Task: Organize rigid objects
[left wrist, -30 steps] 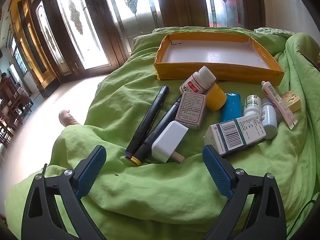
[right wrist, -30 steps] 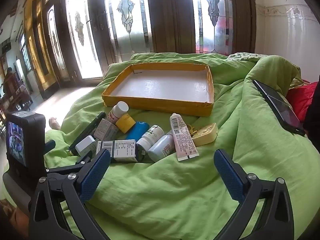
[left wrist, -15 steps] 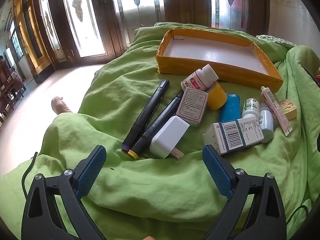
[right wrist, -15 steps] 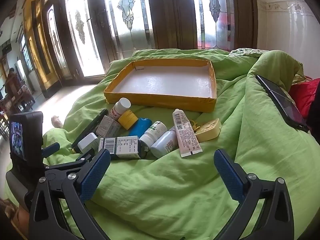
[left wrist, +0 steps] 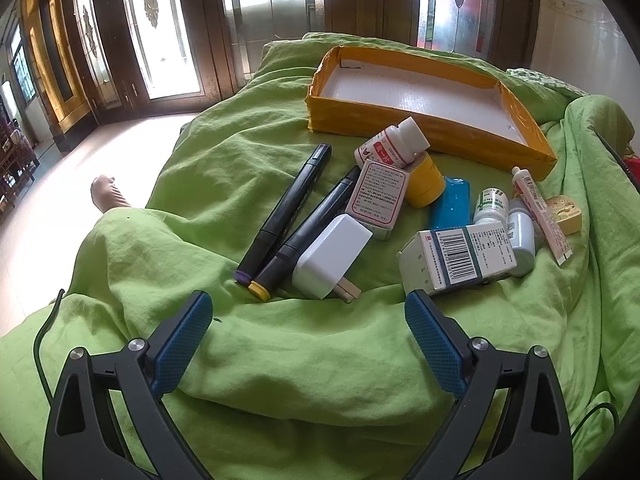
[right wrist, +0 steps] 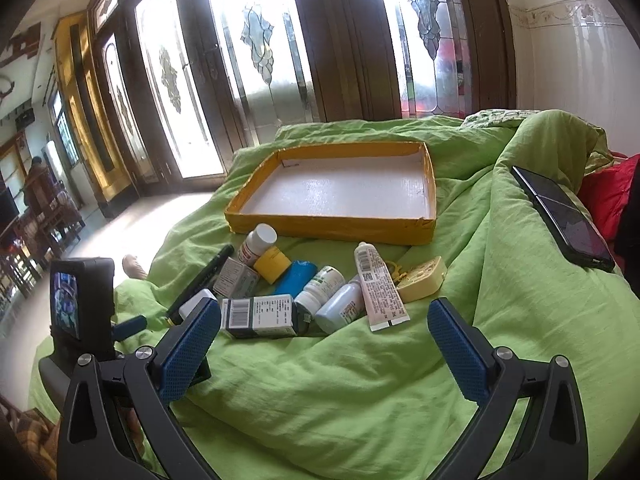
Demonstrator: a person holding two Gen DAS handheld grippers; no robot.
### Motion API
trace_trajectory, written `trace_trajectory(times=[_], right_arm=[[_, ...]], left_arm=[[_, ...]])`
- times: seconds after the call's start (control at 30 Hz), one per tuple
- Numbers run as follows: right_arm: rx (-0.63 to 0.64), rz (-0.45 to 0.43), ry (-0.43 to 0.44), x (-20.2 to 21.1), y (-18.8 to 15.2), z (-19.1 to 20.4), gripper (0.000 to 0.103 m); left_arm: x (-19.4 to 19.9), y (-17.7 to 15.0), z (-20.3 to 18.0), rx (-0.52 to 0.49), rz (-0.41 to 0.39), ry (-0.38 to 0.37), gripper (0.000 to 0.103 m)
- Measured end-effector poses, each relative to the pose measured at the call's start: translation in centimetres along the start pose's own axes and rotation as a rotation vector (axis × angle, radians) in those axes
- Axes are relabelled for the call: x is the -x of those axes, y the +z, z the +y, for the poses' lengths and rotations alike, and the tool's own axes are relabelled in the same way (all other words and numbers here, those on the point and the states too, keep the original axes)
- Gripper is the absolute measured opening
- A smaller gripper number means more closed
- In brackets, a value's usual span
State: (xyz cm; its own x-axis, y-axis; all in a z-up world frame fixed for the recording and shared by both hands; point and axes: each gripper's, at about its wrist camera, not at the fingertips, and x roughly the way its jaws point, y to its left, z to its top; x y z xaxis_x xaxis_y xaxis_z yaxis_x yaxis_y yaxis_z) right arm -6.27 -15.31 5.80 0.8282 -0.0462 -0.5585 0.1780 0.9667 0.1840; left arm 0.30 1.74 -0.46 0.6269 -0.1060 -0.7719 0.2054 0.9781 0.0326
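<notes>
Left gripper (left wrist: pixel 308 316) has neared the charger (left wrist: pixel 330 256); both grippers released, empty.

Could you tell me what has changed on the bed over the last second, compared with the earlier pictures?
Only the viewpoints shifted: the left claw eased closer to the clutter and turned slightly right, and the right claw crept toward it. Nothing was taken hold of or let go; both claws remain open and empty. The yellow tray is still empty, and the markers, charger and barcode box lie where they were.
</notes>
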Motion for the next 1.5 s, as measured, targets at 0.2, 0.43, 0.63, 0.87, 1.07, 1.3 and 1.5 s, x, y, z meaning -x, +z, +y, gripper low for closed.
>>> trace_trajectory(times=[0.2,0.43,0.63,0.87,1.07,1.3,1.5], right_arm=[[-0.026,0.083,-0.002,-1.3,-0.4,-0.8,0.102],[0.009,0.067,-0.022,-1.0,-0.2,-0.5,0.102],[0.029,0.091,-0.012,-1.4,-0.5,-0.1,0.102],[0.03,0.102,-0.015,-1.6,-0.6,0.0,0.102],[0.033,0.105,-0.018,-1.6,-0.6,0.0,0.102],[0.029,0.111,-0.016,-1.6,-0.7,0.0,0.102],[0.03,0.129,0.005,-1.7,-0.2,-0.3,0.102]], left_arm=[[0.4,-0.4,0.2,-0.004,-0.019,0.009,0.098],[0.7,-0.4,-0.1,-0.03,-0.031,-0.017,0.098],[0.5,-0.4,-0.1,-0.035,-0.021,-0.007,0.098],[0.5,-0.4,-0.2,-0.038,-0.023,-0.012,0.098],[0.6,-0.4,-0.2,-0.036,-0.025,-0.016,0.098],[0.6,-0.5,-0.2,-0.036,-0.025,-0.016,0.098],[0.7,-0.4,-0.4,-0.035,-0.021,-0.036,0.098]])
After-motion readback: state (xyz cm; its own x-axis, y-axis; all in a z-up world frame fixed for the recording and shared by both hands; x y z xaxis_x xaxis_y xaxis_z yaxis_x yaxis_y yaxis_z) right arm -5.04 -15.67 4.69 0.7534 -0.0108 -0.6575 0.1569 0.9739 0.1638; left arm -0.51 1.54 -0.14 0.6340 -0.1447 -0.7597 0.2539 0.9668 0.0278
